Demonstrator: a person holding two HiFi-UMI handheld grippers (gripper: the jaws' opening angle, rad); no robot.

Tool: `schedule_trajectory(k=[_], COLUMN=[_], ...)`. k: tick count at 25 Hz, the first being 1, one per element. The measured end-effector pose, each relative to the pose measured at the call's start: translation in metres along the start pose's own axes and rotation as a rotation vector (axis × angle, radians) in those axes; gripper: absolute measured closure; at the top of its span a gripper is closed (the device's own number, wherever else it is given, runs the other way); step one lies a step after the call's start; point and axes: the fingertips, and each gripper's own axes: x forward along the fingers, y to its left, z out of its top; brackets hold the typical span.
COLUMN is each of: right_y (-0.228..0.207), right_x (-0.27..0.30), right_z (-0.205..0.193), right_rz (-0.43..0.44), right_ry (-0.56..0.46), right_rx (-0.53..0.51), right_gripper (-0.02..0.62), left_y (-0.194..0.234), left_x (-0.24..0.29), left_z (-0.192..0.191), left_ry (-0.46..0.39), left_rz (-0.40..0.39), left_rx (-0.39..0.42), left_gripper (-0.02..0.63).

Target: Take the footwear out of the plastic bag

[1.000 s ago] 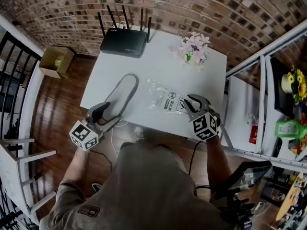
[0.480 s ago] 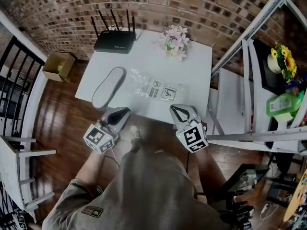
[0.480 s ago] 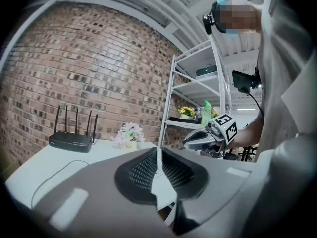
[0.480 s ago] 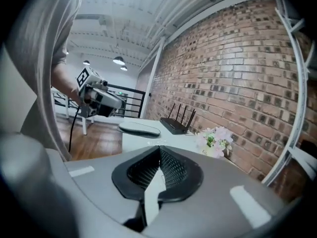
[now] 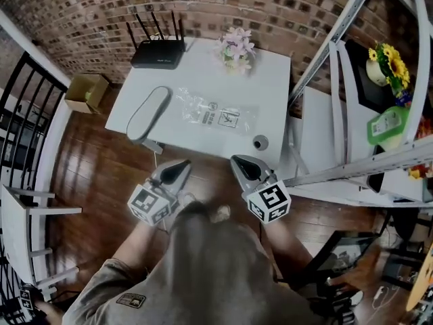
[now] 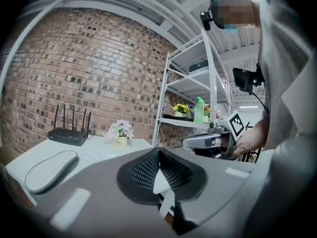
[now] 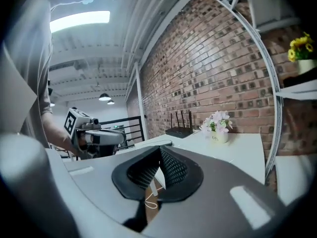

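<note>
Left gripper [image 5: 181, 165] and right gripper [image 5: 238, 161] withdrew, fingers closing empty, footwear [image 5: 149, 112] well beyond.

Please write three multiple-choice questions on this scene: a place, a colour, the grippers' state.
1. Where is the grey footwear relative to the plastic bag? A inside it; B beside it on the table; C under it.
2. What colour is the router? A black; B white; C red.
3. How are the left gripper and right gripper? A both open; B both shut on the bag; C both shut, empty.
Answers: B, it lies bare, left of the bag; A, its body is black; C, both pairs of jaws, just closed, meet with nothing between.
</note>
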Motion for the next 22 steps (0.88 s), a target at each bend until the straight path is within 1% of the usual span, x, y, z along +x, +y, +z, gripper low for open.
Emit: schedule_trajectory(k=[2,7,14,22], right_y=[0.004,0.014,0.042,0.053], right_x=[-0.004,-0.007,0.000,0.008], right_z=[0.001,0.004,0.008,0.008], right_rz=[-0.003,-0.017,-0.014,-0.027], right_ry=[-0.019,-0.036,-0.027,-0.016], right_rx=[0.037,0.059,0.041,0.022], right_gripper=[0.581,0.583,0.583,0.583], left_y=[-0.003,0.004,0.009,0.013], left_x=[-0.001,0.001,-0.007,-0.015], left_z=[0.002,0.007,0.007,0.004], left_ry=[0.003,-0.002,0.012,0.011], left_rz=[0.002,0.018,0.005,-0.020], left_rx=[0.007,-0.012,-0.029,-0.032], left_gripper=[0.603,0.604,0.604,0.604])
